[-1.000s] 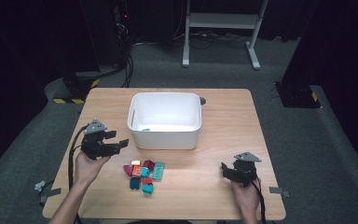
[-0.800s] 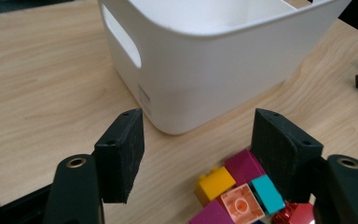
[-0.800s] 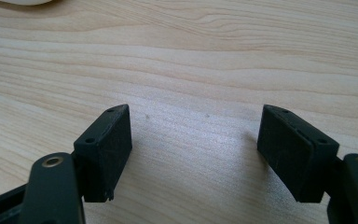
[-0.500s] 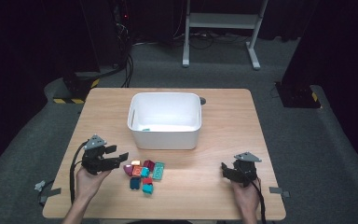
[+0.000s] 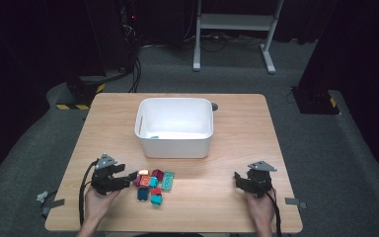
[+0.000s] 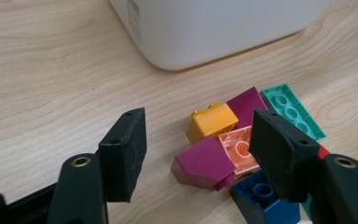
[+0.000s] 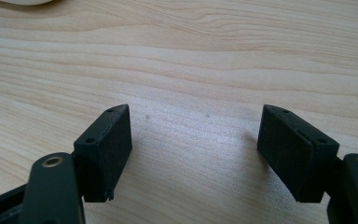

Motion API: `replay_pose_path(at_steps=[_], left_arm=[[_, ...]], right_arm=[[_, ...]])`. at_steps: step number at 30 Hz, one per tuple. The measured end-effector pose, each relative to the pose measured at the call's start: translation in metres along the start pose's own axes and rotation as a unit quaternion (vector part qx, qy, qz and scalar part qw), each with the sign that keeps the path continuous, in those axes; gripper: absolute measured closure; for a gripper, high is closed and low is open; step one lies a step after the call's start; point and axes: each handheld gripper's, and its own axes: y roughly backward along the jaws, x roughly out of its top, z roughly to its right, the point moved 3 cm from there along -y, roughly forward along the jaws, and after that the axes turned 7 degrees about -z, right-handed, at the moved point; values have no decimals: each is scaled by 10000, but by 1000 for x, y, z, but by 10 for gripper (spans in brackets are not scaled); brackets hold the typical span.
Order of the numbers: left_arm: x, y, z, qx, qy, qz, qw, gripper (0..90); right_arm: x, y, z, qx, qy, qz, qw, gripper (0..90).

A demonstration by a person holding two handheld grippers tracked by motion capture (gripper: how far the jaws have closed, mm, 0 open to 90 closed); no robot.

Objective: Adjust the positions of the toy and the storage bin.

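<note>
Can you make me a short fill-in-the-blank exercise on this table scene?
1. The bricks lie in front of the white ____.
2. The left gripper has its jaws ____ around a purple brick.
3. The right gripper has only bare ____ between its jaws.

Missing words: bin; open; table

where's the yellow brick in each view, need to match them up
high view: yellow brick at the top left of the pile, just right of the left claw.
left gripper view: yellow brick at centre, beyond the open jaws, next to a magenta brick.
right gripper view: bare table ahead of the jaws; not in it.
shared landmark: white bin, just behind the pile.
</note>
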Motion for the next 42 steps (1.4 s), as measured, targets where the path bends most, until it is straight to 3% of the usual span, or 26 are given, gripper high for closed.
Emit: replay_pose_path(at_steps=[23, 42], left_arm=[[-7, -27, 9, 294, -37, -239, 9993, 419], [-12, -31, 6, 238, 71, -264, 9993, 469]], right_arm=[[0, 0, 0, -1, 3, 2, 10000, 261], [0, 0, 0, 1, 2, 0, 10000, 262]])
